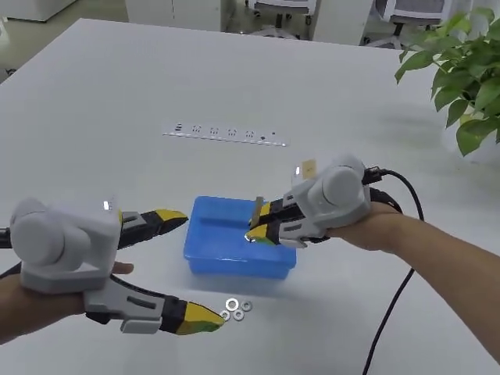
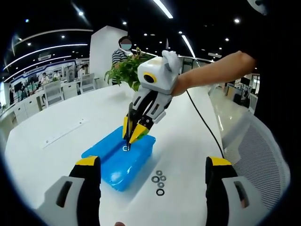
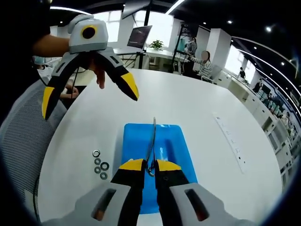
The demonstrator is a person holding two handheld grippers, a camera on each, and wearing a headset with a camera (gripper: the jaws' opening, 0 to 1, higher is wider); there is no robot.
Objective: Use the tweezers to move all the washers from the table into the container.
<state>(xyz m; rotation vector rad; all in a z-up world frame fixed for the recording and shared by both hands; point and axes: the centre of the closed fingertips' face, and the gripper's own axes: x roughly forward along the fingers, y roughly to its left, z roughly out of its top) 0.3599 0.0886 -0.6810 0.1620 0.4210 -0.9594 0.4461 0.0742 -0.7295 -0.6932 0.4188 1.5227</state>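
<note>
Wide white table point(image 1: 156, 78), and the blue container point(image 1: 215, 234) sits mid-view from the head. At 8 o'clock of it is the left gripper point(image 1: 202, 269), jaws spread wide and carrying nothing, one yellow tip by the container's near-left corner. At 3 o'clock is the right gripper point(image 1: 260, 232), jaws pinched almost together on the tweezers point(image 1: 258, 209), which point steeply down into the container. Four washers point(image 1: 237, 308) lie clustered on the table, just beside the container's front wall at 6 o'clock.
</note>
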